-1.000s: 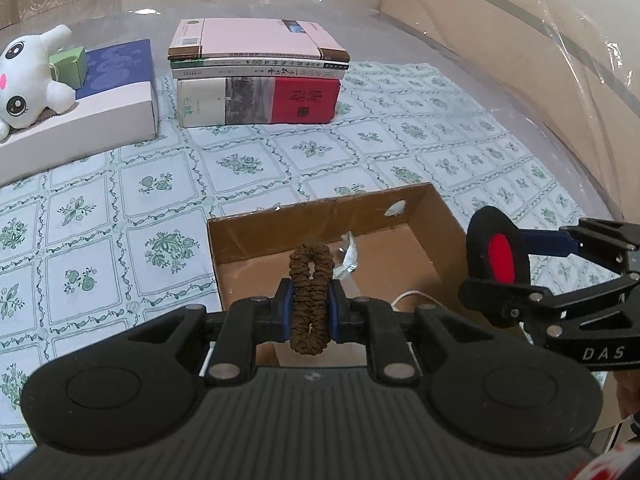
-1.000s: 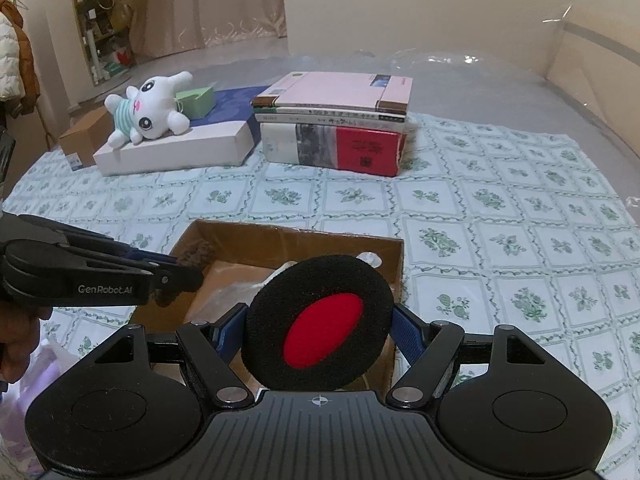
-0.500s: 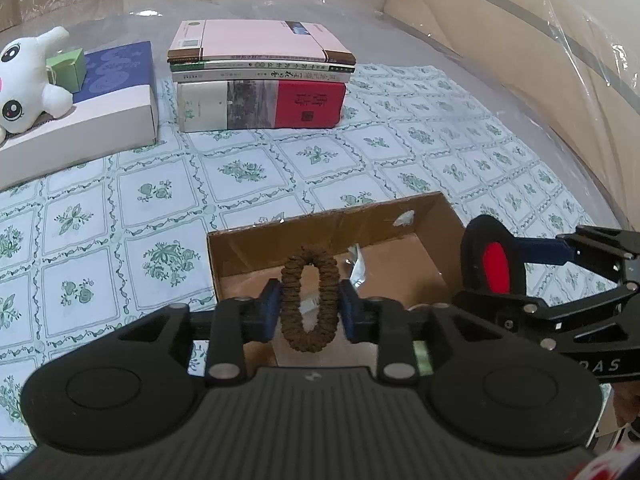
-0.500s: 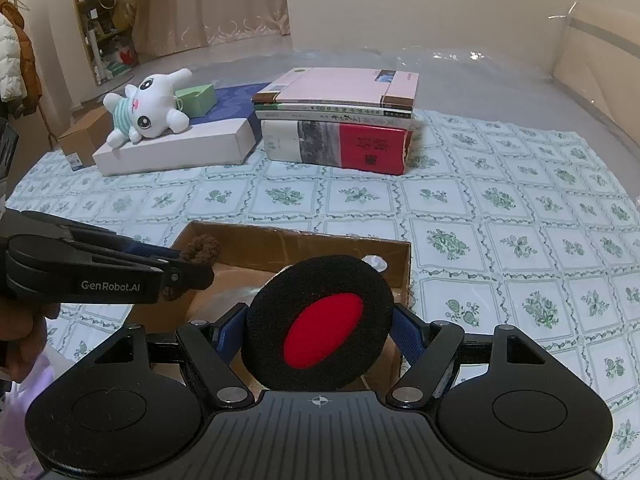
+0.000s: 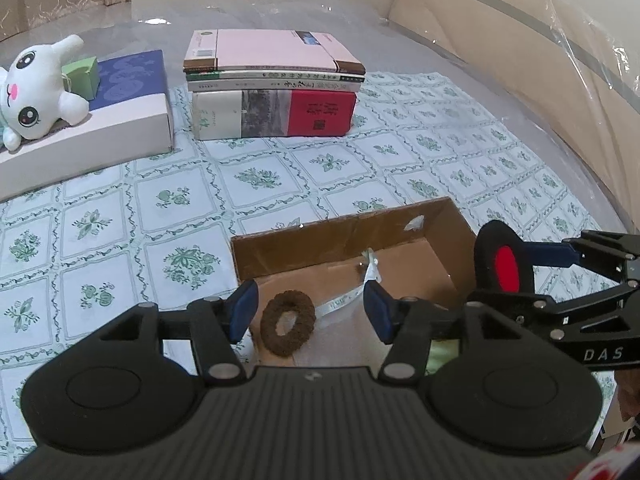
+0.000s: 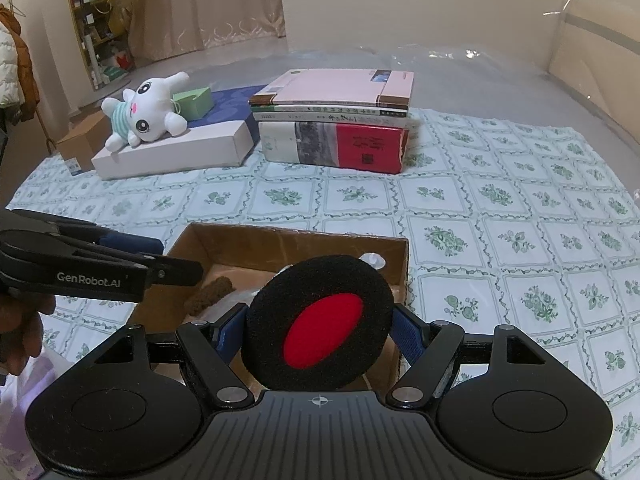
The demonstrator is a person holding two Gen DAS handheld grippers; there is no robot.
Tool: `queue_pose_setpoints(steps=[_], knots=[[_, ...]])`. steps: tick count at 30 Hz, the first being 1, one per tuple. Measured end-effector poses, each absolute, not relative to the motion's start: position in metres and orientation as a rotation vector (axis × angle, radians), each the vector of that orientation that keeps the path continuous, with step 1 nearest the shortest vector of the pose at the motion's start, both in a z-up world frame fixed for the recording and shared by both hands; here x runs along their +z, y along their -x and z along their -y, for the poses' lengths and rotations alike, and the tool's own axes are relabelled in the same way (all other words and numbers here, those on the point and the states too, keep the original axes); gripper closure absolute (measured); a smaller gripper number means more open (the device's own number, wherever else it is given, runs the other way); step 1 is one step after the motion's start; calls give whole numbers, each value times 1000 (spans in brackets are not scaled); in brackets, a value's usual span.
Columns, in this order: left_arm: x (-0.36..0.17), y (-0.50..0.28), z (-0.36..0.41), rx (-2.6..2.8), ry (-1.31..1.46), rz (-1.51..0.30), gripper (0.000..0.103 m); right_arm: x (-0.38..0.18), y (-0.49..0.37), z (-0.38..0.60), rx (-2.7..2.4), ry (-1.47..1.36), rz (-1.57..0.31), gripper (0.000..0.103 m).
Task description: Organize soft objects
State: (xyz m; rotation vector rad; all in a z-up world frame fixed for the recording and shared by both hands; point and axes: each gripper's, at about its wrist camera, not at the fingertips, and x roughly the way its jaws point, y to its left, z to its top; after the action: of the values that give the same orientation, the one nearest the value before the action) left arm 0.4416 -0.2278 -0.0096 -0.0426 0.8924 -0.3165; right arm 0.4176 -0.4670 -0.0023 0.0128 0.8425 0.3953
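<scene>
A brown scrunchie (image 5: 287, 323) lies flat in the open cardboard box (image 5: 448, 216), below my left gripper (image 5: 311, 312). That gripper's jaws are opening and neither blue pad touches the scrunchie. In the right wrist view the scrunchie (image 6: 209, 295) shows as a brown lump inside the box (image 6: 296, 240), under the left gripper (image 6: 176, 268). My right gripper (image 6: 318, 334) is shut on a round black foam pad with a red centre (image 6: 318, 334), held over the box's near right side. The left wrist view shows the same pad (image 5: 502, 266) at the right.
A stack of books (image 6: 336, 128) stands behind the box on the green-patterned cloth (image 6: 520, 240). A white plush toy (image 6: 144, 118) and a small green box (image 6: 194, 102) rest on a long white and blue box (image 6: 180, 150). A plastic-covered headboard (image 5: 540, 40) rises at the right.
My left gripper's jaws have spread apart and let go of the scrunchie, which dropped from upright between the pads to lying flat in the box. The right gripper and its foam pad kept still.
</scene>
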Motion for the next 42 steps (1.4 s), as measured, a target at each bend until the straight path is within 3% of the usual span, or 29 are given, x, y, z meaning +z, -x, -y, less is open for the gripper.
queue_pose_setpoints(steps=[13,17,21,32,39,42], knots=[[-1,-435,214,-313,37,-867,49,3,-425,456,390,-21,-818,27],[-2,-433,213,-312,35,-870,49,3,-430,462,405,-91,-800,14],[-1,-430,210,-300,33,-865,35,8,-429,469,385,-136,-789,12],[20,-397,199,-291,55,-842,22,44,-384,475,334,-153,-753,12],[43,-339,180,-284,122,-793,7,74,-326,466,304,-144,-769,12],[52,-308,172,-279,139,-769,6,81,-297,458,299,-128,-787,12]])
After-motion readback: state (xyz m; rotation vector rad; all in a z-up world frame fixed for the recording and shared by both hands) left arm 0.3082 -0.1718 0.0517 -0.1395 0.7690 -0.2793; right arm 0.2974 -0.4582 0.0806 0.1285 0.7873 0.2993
